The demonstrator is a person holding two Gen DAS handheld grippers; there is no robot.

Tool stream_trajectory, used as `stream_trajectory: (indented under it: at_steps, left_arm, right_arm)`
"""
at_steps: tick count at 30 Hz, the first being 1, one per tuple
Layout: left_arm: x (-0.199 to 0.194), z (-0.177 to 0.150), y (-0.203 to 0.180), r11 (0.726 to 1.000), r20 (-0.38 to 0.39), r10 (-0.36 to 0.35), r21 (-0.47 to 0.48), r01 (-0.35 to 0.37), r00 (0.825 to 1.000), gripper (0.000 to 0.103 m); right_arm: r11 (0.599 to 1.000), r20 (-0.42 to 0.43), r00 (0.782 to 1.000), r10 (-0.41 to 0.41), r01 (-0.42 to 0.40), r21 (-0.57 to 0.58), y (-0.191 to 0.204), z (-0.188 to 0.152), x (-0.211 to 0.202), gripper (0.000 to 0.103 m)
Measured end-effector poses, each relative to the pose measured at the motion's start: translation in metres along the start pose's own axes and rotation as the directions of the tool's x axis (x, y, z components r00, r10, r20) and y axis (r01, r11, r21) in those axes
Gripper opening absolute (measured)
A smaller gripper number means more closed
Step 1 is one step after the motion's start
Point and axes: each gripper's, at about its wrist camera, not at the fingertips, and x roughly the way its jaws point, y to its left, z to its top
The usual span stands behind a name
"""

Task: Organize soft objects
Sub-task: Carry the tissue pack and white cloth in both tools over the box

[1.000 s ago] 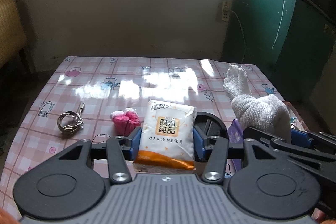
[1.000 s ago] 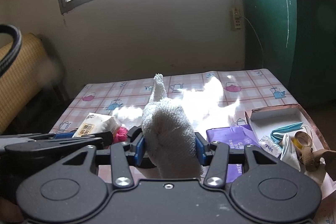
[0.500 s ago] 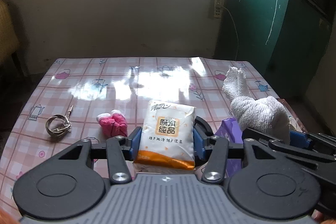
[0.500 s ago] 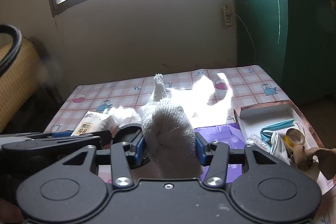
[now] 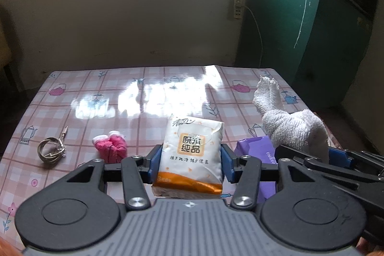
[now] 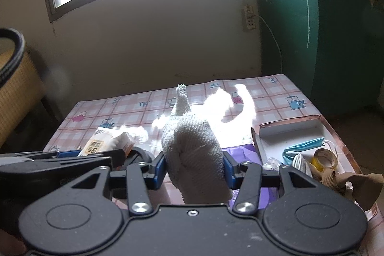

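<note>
My left gripper [image 5: 191, 163] is shut on a white and orange tissue pack [image 5: 192, 150] and holds it above the table. My right gripper [image 6: 194, 169] is shut on a white towel [image 6: 192, 148], also held above the table. The towel also shows at the right of the left wrist view [image 5: 288, 126], and the tissue pack at the left of the right wrist view [image 6: 105, 143]. A pink sock bundle [image 5: 111, 146] lies on the checked tablecloth [image 5: 144, 97] to the left of the tissue pack. A purple pack [image 5: 256, 150] lies under the towel.
A coiled cable with a plug [image 5: 51, 151] lies at the table's left. An open cardboard box [image 6: 288, 133] at the right edge holds a blue face mask [image 6: 304, 146], a tape roll [image 6: 324, 157] and other bits. A wicker chair [image 6: 16, 88] stands left of the table.
Both grippers have risen and pulled back a little with their loads; the table looks further away and lower. Both grips are unchanged.
</note>
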Motion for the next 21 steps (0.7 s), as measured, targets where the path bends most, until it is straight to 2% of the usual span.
stream_trajectory:
  at_steps: [21]
  left_arm:
    - [0.015, 0.008, -0.029, 0.997, -0.001, -0.046, 0.056, 0.046, 0.999, 0.052]
  right_arm:
    - [0.998, 0.010, 0.999, -0.046, 0.045, 0.048, -0.042, 0.006, -0.001, 0.058]
